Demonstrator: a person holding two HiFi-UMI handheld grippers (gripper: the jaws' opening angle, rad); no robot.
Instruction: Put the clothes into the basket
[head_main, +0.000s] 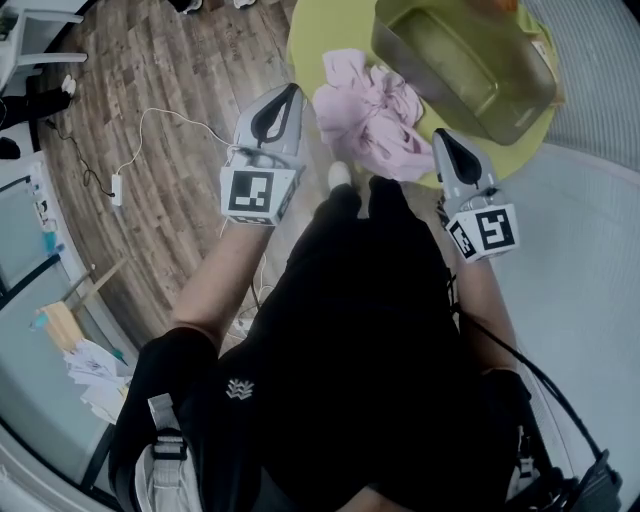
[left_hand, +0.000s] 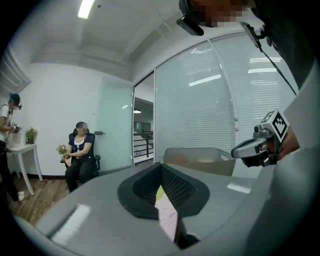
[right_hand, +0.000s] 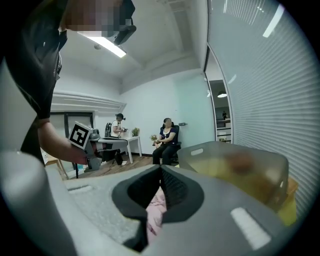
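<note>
- Head view: round yellow-green table (head_main: 308, 40) at the far side; wood-plank floor (head_main: 170, 90) on the left, grey carpet (head_main: 585, 250) on the right.
- Left gripper view: the room has a glass wall with blinds (left_hand: 215, 100). A seated person (left_hand: 80, 152) is at the far end, with a small white side table (left_hand: 22, 150) further left.
- Basket (head_main: 430, 88) (translucent, olive-grey) stands on the far right part of the table.
- Pink clothes (head_main: 370, 110) lie crumpled on the table, just near-left of the basket and touching its wall; none are in the basket.
- Left gripper (head_main: 292, 92): jaws together, nothing clamped. It sits at the table's near-left edge, just left of the clothes (pink shows through the gap below its tips in its own view).
- Right gripper (head_main: 438, 135): jaws closed and empty, at the near-right edge of the clothes.
- Floor clutter on the left: power strip (head_main: 117, 188) with a white cable (head_main: 170, 113).
- The person's dark clothing fills the near middle of the head view and hides the table's near rim.
</note>
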